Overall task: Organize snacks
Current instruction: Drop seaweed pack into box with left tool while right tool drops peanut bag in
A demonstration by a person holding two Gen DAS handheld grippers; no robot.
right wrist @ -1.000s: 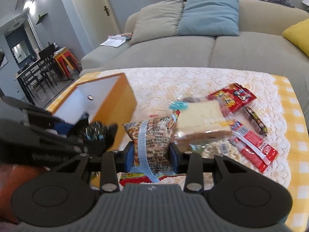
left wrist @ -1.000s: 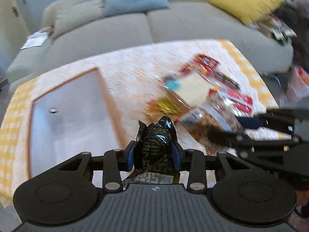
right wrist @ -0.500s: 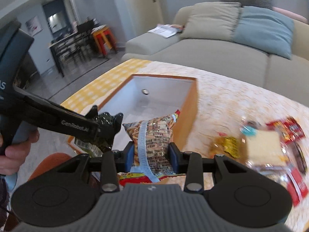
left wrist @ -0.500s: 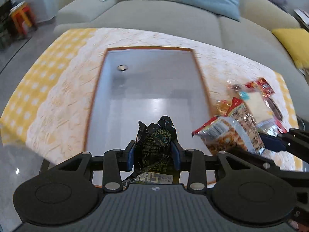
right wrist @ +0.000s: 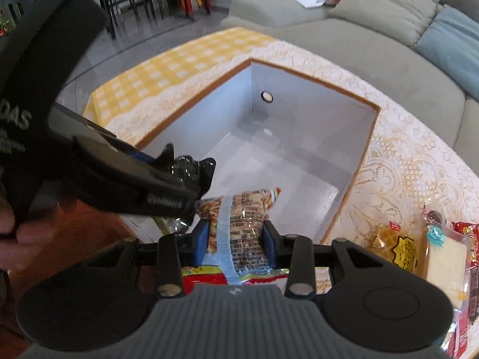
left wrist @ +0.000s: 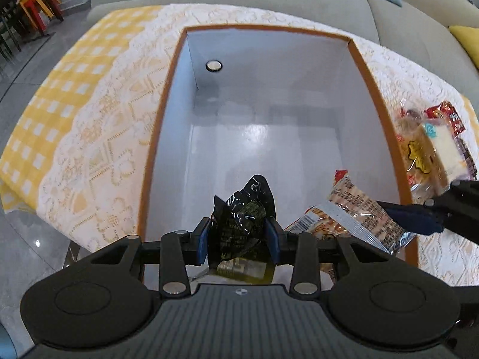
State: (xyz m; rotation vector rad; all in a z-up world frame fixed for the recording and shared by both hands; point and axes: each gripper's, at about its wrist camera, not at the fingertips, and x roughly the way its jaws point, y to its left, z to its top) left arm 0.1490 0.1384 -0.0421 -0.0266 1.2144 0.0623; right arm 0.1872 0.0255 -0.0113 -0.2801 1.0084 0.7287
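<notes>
Both grippers loaded and poised over the box.

The left gripper (left wrist: 239,236) is clamped on a black packet (left wrist: 244,218); the right gripper (right wrist: 235,240) is clamped on a tan snack bag (right wrist: 239,221), long axis pointing away. The white box (left wrist: 167,104) lies directly below and ahead of both, open side up. Remaining snacks (right wrist: 419,248) lie right of the box. Neither gripper is clearly nearer; release looks next.
</notes>
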